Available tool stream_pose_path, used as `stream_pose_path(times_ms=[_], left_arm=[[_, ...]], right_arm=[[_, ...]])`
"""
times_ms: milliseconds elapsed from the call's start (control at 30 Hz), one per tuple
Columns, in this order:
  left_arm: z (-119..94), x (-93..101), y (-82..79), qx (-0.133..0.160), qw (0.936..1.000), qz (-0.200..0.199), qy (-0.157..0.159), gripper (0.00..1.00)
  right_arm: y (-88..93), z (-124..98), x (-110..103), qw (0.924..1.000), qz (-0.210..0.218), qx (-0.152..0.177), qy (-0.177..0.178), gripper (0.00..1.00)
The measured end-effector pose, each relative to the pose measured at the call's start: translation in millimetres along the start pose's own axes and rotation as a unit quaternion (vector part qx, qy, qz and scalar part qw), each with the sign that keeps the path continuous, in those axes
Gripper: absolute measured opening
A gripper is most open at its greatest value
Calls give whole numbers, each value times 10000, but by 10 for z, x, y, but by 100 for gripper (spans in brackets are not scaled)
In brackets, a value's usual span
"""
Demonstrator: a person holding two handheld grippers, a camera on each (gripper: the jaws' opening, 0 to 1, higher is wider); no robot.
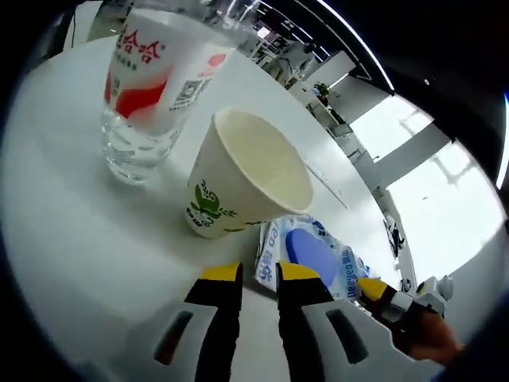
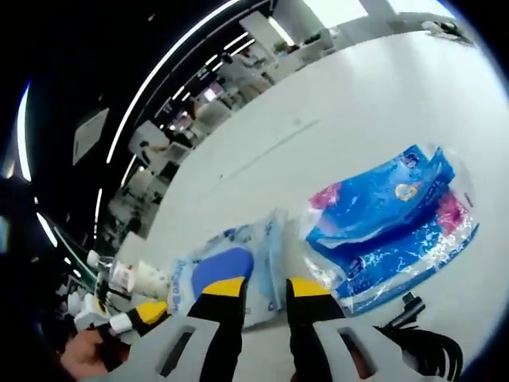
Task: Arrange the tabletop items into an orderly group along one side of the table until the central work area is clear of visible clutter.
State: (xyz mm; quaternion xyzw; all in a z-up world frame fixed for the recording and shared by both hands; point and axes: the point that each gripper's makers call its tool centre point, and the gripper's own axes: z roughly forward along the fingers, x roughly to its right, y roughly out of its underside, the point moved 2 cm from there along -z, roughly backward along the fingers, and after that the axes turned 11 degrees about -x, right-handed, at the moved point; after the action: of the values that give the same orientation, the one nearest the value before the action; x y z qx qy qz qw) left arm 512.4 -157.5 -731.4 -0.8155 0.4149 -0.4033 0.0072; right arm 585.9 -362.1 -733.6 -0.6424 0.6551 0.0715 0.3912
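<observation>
Right gripper view: blue packet [image 2: 394, 227], black cable [image 2: 421, 342]

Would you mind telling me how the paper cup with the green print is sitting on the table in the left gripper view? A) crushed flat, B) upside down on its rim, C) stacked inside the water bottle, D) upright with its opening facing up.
D: the paper cup stands on its narrow base beside the water bottle, and its open rim and pale inside face upward.
</observation>
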Motion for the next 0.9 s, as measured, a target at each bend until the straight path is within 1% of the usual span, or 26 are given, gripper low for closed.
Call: stream_pose_path(times_ms=[200,367,567,700,767,900], left_arm=[[-106,-12,83,50,10000,-46,-2,14],[-169,43,210,5,9998,193,-21,14],[-193,95,367,-49,9998,172,19,13],[-189,192,465,-92,9997,180,116,13],[-175,266,523,-118,9995,245,169,13],[-126,400,636,-187,9990,297,267,13]], right_arm=[[78,-116,8,10000,39,38,25,18],[103,-230,1,9999,-55,110,13,20],[142,-377,55,9998,-38,181,49,20],[154,-488,109,9997,12,249,40,19],[162,-543,153,9996,-1,280,65,19],[179,-650,243,9993,108,351,100,19]])
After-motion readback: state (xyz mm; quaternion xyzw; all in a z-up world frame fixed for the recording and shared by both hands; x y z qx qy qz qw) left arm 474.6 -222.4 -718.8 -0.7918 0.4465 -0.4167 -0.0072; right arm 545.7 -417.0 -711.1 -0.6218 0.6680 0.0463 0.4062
